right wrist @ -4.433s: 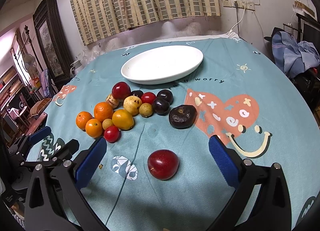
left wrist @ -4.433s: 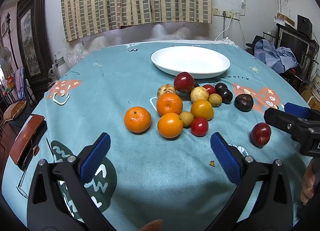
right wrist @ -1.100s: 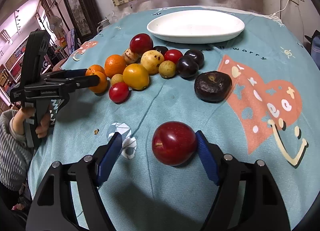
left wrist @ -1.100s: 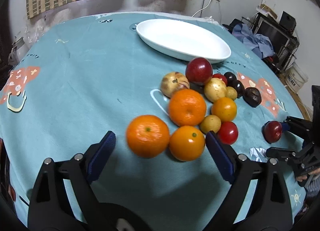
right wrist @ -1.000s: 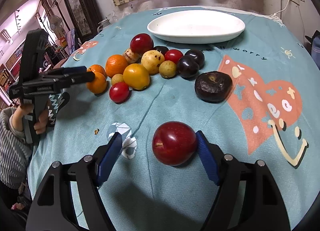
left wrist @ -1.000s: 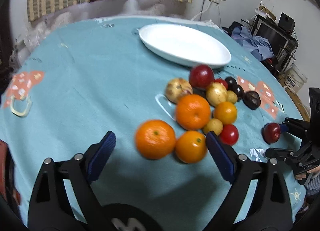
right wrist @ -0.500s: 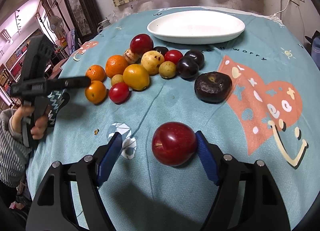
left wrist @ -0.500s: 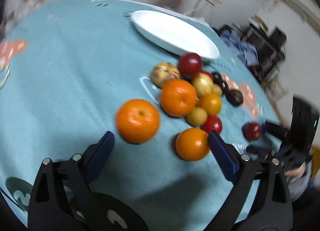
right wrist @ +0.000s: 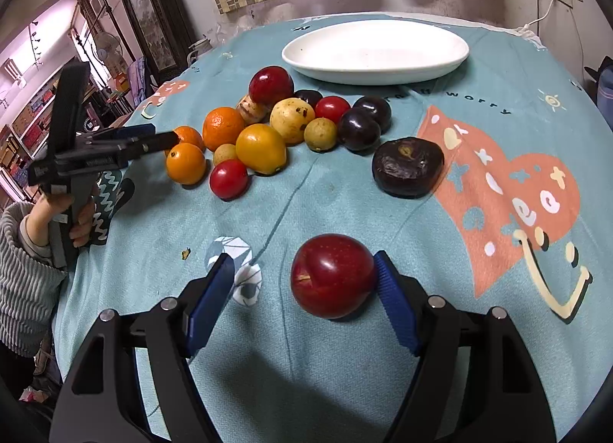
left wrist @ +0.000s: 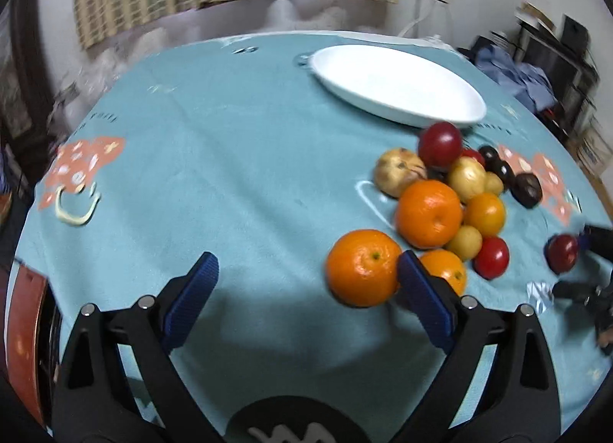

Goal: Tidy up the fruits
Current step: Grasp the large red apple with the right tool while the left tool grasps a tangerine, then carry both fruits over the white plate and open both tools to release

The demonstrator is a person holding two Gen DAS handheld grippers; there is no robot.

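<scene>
A pile of oranges, yellow fruits, red tomatoes and dark plums lies on the teal tablecloth in front of an empty white plate. My left gripper is open; the nearest orange rests against the inside of its right finger, with a wide gap to the left finger. A smaller orange sits just behind that right finger. My right gripper is open around a lone red apple; the right pad touches it, the left pad stands apart.
A dark wrinkled fruit lies alone between the apple and the pile. A person's hand in a grey ribbed sleeve holds the left gripper at the table's left edge. A brown object lies at the near left edge.
The left gripper has swung leftwards: two oranges were between its fingers, now only the nearest one is, against the right finger. The right gripper and the apple have not moved.
</scene>
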